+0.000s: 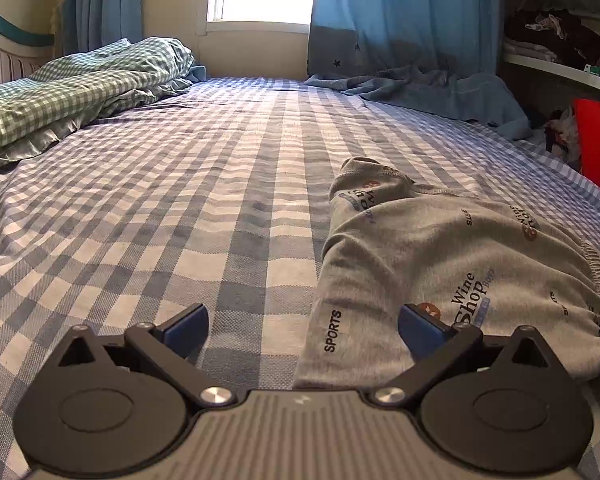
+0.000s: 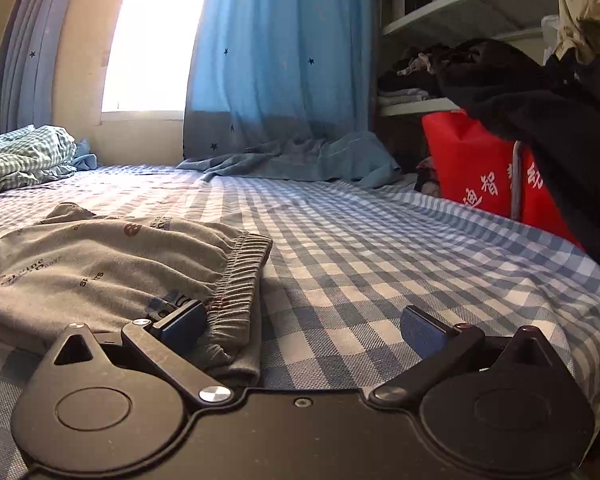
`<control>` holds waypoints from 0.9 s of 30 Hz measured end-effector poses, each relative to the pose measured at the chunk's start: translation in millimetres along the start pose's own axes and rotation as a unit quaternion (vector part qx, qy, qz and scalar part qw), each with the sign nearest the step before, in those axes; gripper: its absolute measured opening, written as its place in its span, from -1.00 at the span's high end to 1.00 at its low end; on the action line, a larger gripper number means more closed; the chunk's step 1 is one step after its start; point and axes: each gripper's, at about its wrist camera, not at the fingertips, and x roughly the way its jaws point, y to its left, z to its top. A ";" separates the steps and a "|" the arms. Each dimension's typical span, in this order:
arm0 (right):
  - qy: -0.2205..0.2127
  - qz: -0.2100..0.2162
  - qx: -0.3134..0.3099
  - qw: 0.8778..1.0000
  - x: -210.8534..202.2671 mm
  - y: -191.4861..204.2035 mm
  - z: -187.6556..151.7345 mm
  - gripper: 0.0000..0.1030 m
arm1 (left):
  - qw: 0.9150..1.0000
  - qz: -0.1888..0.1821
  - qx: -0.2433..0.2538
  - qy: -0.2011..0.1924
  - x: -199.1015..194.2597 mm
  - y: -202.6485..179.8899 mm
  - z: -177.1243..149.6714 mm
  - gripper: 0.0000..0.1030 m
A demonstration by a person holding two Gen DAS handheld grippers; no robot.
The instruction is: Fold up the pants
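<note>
Toward the near edge of the bed (image 1: 220,184), grey pants (image 1: 440,264) lying bunched, waistband (image 2: 240,280) to the right. Left gripper (image 1: 303,326) and right gripper (image 2: 303,324) both spread wide, holding nothing. Best to pinch the near fabric edge squarely at both ends, then lift evenly before folding.

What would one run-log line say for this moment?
pants: folded, on bed | left gripper: open, empty | right gripper: open, empty, at waistband
</note>
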 end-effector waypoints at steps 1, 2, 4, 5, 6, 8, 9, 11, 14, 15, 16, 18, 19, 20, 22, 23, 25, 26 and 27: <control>-0.006 -0.003 -0.005 1.000 -0.8 1.4 -1.4 -0.99 | 1.000 0.000 0.000 -0.001 -0.7 -0.1 -0.7 -0.99; -0.012 -0.006 -0.009 1.000 -1.8 2.7 -3.0 -0.99 | 1.000 0.001 0.000 -0.002 -1.0 -0.5 -1.0 -0.99; -0.021 -0.010 -0.011 1.000 -2.9 4.1 -5.9 -0.99 | 1.000 0.001 -0.001 -0.002 -1.4 -0.5 -1.3 -0.99; -0.025 -0.012 -0.014 1.000 -3.1 4.4 -6.8 -0.99 | 1.000 0.000 -0.001 -0.002 -1.4 -0.4 -1.3 -0.99; -0.029 -0.014 -0.016 0.999 -3.5 5.3 -7.7 -0.99 | 1.000 0.000 -0.001 -0.002 -1.4 -0.4 -1.3 -0.99; -0.036 -0.018 -0.021 0.999 -4.2 6.5 -8.8 -0.99 | 1.000 0.000 -0.001 -0.003 -1.6 -0.4 -1.3 -0.99; -0.038 -0.019 -0.022 0.999 -4.5 7.4 -9.4 -0.99 | 1.000 0.000 -0.001 -0.002 -1.5 -0.4 -1.2 -0.99; -0.042 -0.020 -0.024 0.999 -4.9 8.1 -10.1 -0.99 | 1.000 0.001 0.000 -0.002 -1.8 -0.1 -1.4 -0.99; -0.043 -0.020 -0.022 0.999 -5.1 7.9 -11.0 -0.99 | 1.000 0.001 -0.001 -0.002 -1.9 0.2 -1.4 -0.99; -0.043 -0.020 -0.023 0.999 -5.2 8.0 -11.0 -0.99 | 1.000 0.001 -0.001 -0.002 -1.9 0.3 -1.5 -0.99; -0.044 -0.021 -0.024 0.999 -5.3 8.1 -11.0 -0.99 | 1.000 0.001 -0.001 -0.003 -2.2 -0.1 -1.4 -0.99; -0.048 -0.023 -0.027 0.998 -5.9 9.1 -11.5 -0.99 | 1.000 0.001 -0.001 -0.003 -2.3 0.0 -1.4 -0.99; -0.050 -0.024 -0.029 0.998 -6.1 9.9 -12.1 -0.99 | 1.000 0.001 -0.001 -0.003 -2.3 0.0 -1.5 -0.99; -0.052 -0.025 -0.031 0.998 -6.2 10.3 -12.3 -0.99 | 1.000 0.000 -0.001 -0.003 -2.3 0.4 -1.5 -0.99; -0.053 -0.025 -0.031 0.998 -6.5 10.7 -12.3 -0.99 | 1.000 0.000 -0.002 -0.004 -3.4 -0.4 -1.3 -0.99; -0.051 -0.024 -0.029 0.998 -6.3 10.4 -12.0 -0.99 | 1.000 -0.001 -0.003 -0.005 -3.6 -0.1 -1.1 -0.99; -0.036 -0.016 -0.027 0.999 -7.1 9.2 -7.9 -0.99 | 1.000 -0.007 -0.006 -0.005 -4.7 1.4 -0.9 -0.99; -0.028 -0.007 -0.031 0.999 -8.8 7.5 -3.0 -0.99 | 1.000 -0.014 -0.008 -0.004 -5.8 4.1 -0.2 -0.99; -0.027 0.007 -0.036 0.999 -11.7 5.5 2.6 -0.99 | 1.000 -0.023 -0.010 -0.003 -6.8 7.5 -0.1 -0.99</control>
